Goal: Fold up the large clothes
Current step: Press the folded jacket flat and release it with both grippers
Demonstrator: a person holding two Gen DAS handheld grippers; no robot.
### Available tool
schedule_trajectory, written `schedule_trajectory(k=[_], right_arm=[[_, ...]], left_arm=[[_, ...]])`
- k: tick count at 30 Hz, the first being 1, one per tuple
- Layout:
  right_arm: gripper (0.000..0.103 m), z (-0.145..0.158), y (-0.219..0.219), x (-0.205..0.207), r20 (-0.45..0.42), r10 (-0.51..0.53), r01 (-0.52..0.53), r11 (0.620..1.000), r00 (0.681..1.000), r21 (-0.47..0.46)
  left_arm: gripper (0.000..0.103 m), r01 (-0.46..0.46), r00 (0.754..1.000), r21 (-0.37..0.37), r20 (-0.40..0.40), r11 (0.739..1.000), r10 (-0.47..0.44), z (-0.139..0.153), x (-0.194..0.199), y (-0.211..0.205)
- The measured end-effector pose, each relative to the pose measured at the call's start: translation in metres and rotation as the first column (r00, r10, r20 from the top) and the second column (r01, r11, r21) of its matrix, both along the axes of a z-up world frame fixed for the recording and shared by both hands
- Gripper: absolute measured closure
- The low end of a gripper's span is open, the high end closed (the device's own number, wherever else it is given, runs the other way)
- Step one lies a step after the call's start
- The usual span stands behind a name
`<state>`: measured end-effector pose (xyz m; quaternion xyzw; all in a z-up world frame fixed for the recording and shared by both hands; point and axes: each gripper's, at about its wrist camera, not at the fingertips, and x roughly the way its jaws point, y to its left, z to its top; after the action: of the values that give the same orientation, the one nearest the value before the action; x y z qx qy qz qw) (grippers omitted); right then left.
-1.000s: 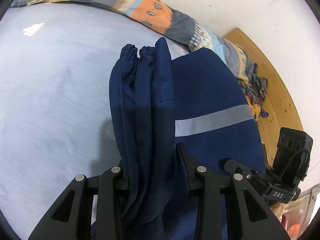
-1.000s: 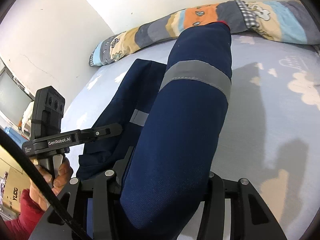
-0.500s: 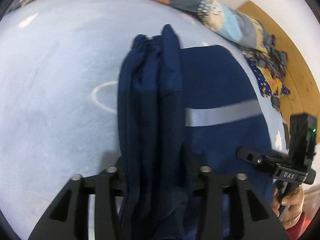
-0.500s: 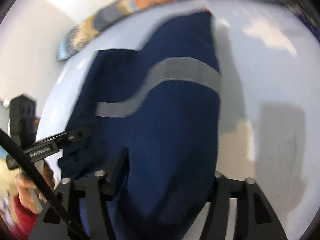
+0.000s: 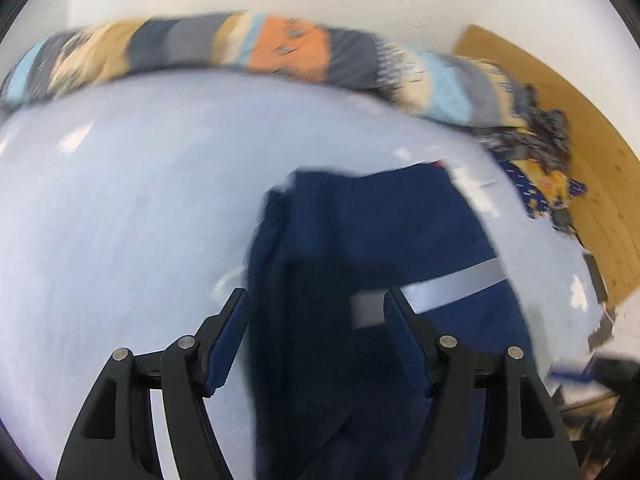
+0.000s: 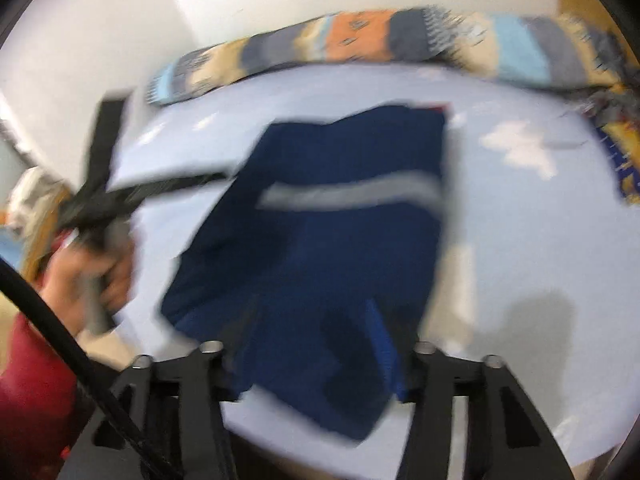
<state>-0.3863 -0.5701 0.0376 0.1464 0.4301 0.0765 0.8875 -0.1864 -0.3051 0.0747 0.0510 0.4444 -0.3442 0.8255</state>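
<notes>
A navy garment (image 5: pixel 372 248) with a grey reflective stripe (image 5: pixel 452 288) lies folded on the pale blue bed sheet (image 5: pixel 120 208). My left gripper (image 5: pixel 316 320) is open, its fingers spread either side of the near edge of the garment. In the right wrist view the same garment (image 6: pixel 332 248) lies flat with its stripe (image 6: pixel 352 194) across it. My right gripper (image 6: pixel 316 360) is open over the garment's near edge. Both views are blurred by motion. The left gripper's body (image 6: pixel 108 200) and the hand holding it show at the left of the right wrist view.
A long patchwork bolster (image 5: pixel 256 52) lies along the far side of the bed against the white wall. Crumpled patterned cloth (image 5: pixel 544 176) sits at the right by a wooden headboard (image 5: pixel 592 168). White cloud prints (image 6: pixel 520 148) mark the sheet.
Both grippers have opened and let go of the navy garment, which now lies on the sheet. Both have tilted up and pulled back; the bolster and wall have come into view.
</notes>
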Motion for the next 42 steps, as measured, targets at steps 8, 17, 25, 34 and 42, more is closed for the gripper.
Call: schedule_trajectory(k=[8,17,25,34,42], right_arm=[[0.066,-0.045,-0.002,-0.013,-0.101,0.008,-0.002,0.998,0.995,0.064],[0.066,-0.033,0.02,-0.017,-0.064,0.024,-0.028,0.998,0.998,-0.059],[0.056,-0.032,0.043,-0.026,-0.029,0.03,-0.034,0.991,0.999,-0.127],[0.056,-0.035,0.037,-0.04,-0.01,-0.039,0.037,0.986,0.999,-0.161],[0.056,-0.047,0.031,-0.041,-0.027,-0.071,0.067,0.989,0.997,-0.132]], left_arm=[[0.037,-0.009,0.988,0.048,-0.156,0.999,0.016,-0.054,0.052,-0.038],[0.038,-0.09,0.988,0.025,-0.124,0.996,0.093,-0.041,0.044,-0.01],[0.037,-0.069,0.992,0.061,0.11,0.996,0.062,-0.009,-0.046,0.014],[0.036,-0.122,0.988,0.061,0.103,0.991,0.116,-0.043,-0.121,0.034],[0.034,-0.158,0.982,0.131,0.121,0.979,0.143,-0.072,-0.12,0.033]])
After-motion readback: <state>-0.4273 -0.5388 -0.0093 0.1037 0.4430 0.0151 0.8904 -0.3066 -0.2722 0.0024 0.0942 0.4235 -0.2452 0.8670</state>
